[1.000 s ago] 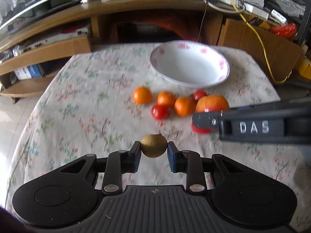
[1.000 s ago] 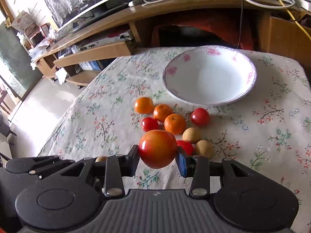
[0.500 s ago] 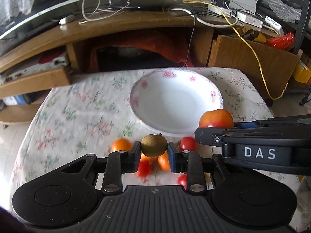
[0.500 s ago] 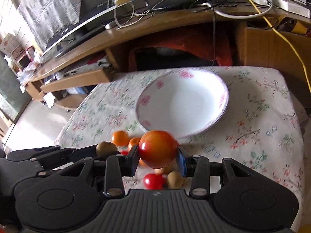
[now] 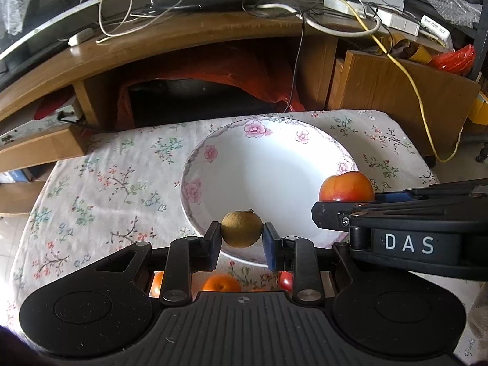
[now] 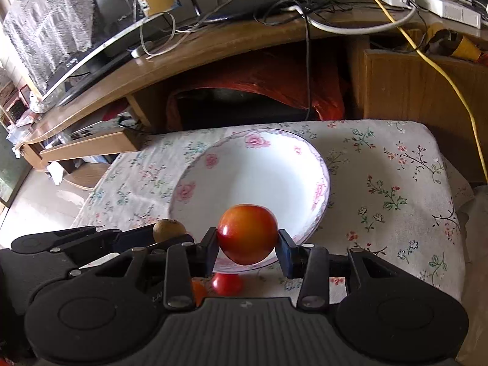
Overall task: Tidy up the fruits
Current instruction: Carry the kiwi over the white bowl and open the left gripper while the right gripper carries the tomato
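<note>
**Both tongs loaded above the bowl**

Here we are over the white floral bowl [image 5: 265, 177], and both tools carry fruit. The left tongs [image 5: 241, 238] are closed snugly on a small brownish-green round fruit [image 5: 241, 228], a pad pressed to each side, and the fruit hangs over the near rim of the bowl. Just to the right, the right tongs [image 6: 247, 244] are clamped on a red-orange apple [image 6: 247, 233], also poised over the near rim, towards the bowl's right side in the left view.

The two tools sit close together! From the left camera, the black body of the right tool, lettered "DAS", crosses the lower right of the view and hides part of the bowl's rim and the cloth beyond. From the right camera, the left tool fills the lower left corner, its brown fruit peeking above the black fingers.

Down on the surface, spread with a flowered tablecloth [image 6: 396, 183], more fruit waits nearer than the bowl: a small orange [image 5: 221, 283] and a red tomato [image 6: 227, 283] show through the gaps in the tool frames, mostly hidden behind them. The bowl itself holds nothing that can be seen.

Behind the surface runs a curved wooden desk [image 5: 183, 39] tangled with cables, a yellow cable [image 5: 405, 76] trailing down its right side, and a red bag stuffed underneath.
</note>
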A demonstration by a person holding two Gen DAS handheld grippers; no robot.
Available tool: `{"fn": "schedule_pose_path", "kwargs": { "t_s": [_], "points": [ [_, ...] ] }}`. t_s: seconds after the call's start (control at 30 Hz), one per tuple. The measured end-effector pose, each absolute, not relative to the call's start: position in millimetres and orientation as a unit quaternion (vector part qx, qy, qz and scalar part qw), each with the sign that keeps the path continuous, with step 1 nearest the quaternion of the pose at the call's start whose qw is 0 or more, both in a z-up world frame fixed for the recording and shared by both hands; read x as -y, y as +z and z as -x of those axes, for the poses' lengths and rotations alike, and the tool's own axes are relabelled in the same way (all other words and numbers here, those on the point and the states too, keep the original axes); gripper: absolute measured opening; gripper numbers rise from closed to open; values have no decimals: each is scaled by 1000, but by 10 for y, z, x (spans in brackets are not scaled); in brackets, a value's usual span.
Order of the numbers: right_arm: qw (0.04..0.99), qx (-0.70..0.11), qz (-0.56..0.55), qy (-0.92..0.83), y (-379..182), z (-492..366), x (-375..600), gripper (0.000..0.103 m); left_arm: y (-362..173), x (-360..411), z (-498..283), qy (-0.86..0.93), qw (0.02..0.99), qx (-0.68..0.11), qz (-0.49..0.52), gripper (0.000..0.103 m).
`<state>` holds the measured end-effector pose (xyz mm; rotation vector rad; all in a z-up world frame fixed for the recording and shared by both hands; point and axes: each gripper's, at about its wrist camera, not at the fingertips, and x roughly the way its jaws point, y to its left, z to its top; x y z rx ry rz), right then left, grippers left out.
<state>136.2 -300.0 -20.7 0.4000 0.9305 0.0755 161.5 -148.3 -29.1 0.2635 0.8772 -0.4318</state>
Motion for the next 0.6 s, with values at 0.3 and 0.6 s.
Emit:
{"fn": "schedule_pose_path", "kwargs": {
  "t_s": [0.3,0.6],
  "points": [
    [869,-451,-199,36,-337,-1512,3080,41,-389,1565,-1724,-200,874,-422,-138,36],
    [864,-460,-200,40,-448,-1586,3077,41,-501,1580,-1759,-194,873,-423,-146,36]
  ]
}}
